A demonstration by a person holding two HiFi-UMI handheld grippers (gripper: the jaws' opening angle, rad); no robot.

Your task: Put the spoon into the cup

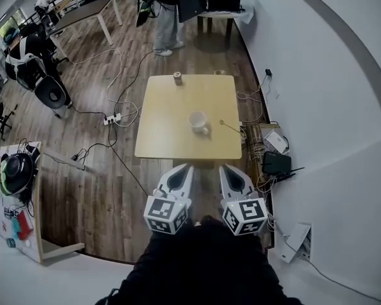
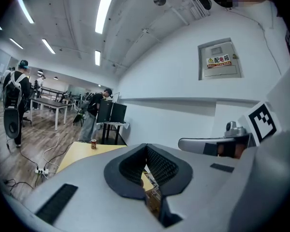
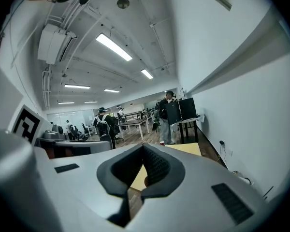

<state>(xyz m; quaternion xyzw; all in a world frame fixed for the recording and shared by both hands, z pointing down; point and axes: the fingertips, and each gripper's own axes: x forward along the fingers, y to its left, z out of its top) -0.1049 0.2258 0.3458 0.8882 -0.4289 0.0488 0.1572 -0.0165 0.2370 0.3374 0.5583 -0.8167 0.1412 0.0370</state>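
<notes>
Head view puts us short of the pale wooden square table (image 1: 171,142), and we judge the task not yet begun. The slender metal spoon (image 1: 230,128) lies flat on the table near its right edge, just to the right of the white handled cup (image 1: 197,121) and apart from it. We find the cup upright, mouth open, handle turned toward the near right; its inside appears empty. We note the spoon is thin and small in view, its rounded end seemingly toward the cup, which we cannot confirm. Both the left tongs (image 1: 187,168) and the right tongs (image 1: 223,168) hang before the table's near edge, each closed tip to tip with nothing held. Approach, grasp, carry and placement all remain.
</notes>
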